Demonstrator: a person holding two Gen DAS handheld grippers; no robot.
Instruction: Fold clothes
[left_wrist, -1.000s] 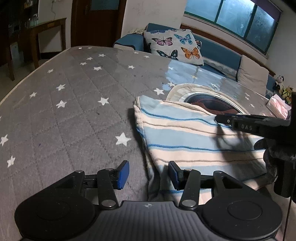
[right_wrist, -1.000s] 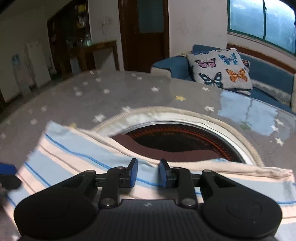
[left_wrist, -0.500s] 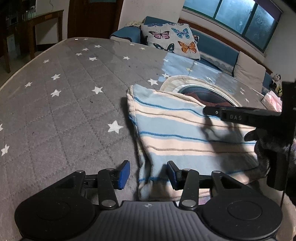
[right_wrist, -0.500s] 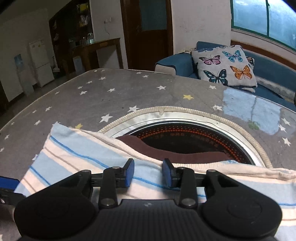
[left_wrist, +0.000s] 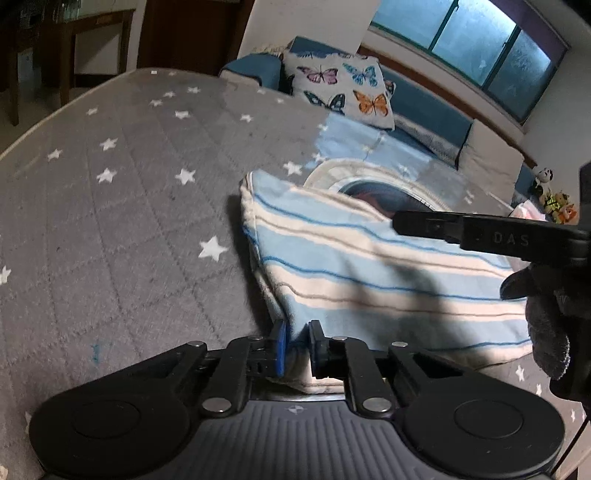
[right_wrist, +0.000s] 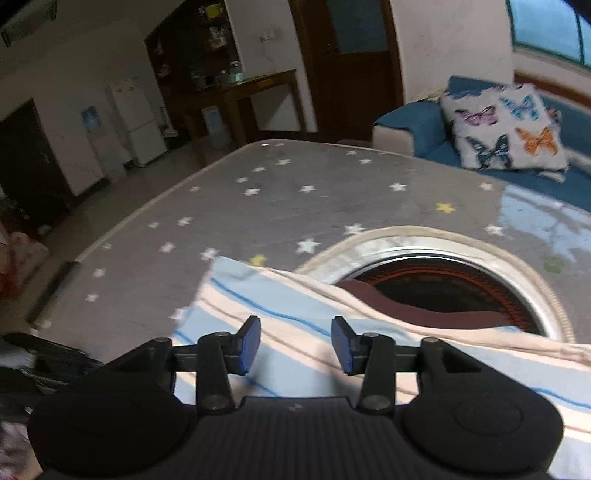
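A folded garment with light-blue and cream stripes (left_wrist: 369, 269) lies on the grey star-patterned tabletop (left_wrist: 122, 221). My left gripper (left_wrist: 295, 349) is shut on the garment's near left corner. The right gripper shows from the side in the left wrist view (left_wrist: 480, 236), held by a gloved hand above the garment's right part. In the right wrist view my right gripper (right_wrist: 295, 345) is open and empty, hovering over the striped garment (right_wrist: 295, 317).
A round opening with a cream rim (right_wrist: 461, 269) sits in the table just past the garment, dark inside. A blue sofa with a butterfly cushion (left_wrist: 343, 88) lies beyond the table's far edge. A wooden side table (right_wrist: 236, 99) stands in the room behind.
My left gripper has moved onto the garment's near corner and closed on it. My right gripper has opened wide and swung its view leftward.
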